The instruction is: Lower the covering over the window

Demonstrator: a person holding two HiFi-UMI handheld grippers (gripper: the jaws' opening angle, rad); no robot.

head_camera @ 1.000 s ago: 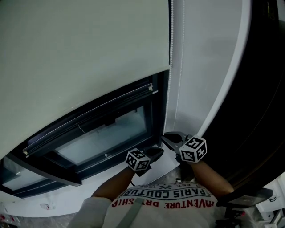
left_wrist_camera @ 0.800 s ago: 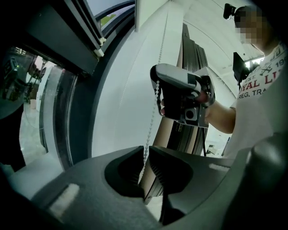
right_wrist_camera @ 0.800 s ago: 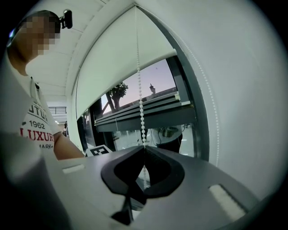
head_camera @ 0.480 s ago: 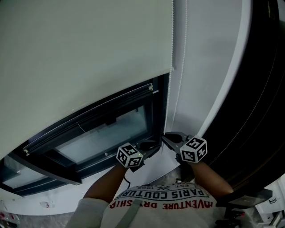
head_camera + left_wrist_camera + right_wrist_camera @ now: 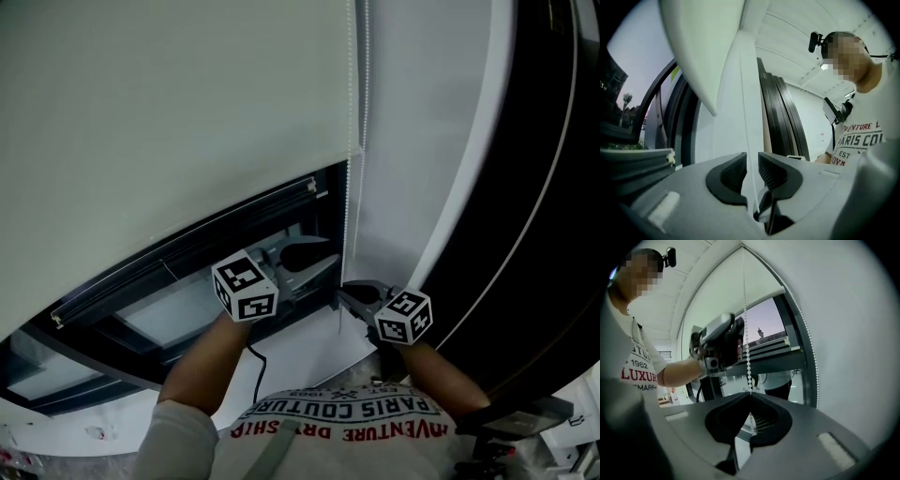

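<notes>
A pale roller blind covers the upper part of the window, and dark frame and glass show below its bottom edge. Its white bead chain hangs along the blind's right side. My right gripper sits low by the sill, shut on the chain, which runs down into the closed jaws. My left gripper is higher, level with the window frame. Its jaws stand a little apart, with a thin strand of the chain in the gap, untouched by the pads.
A white wall strip runs right of the chain, and past it a dark curved frame. The white sill lies under both grippers. The chain's second strand hangs against the wall.
My left gripper has risen from beside the right gripper at sill level to the height of the window frame, next to the chain. The right gripper has stayed put.
</notes>
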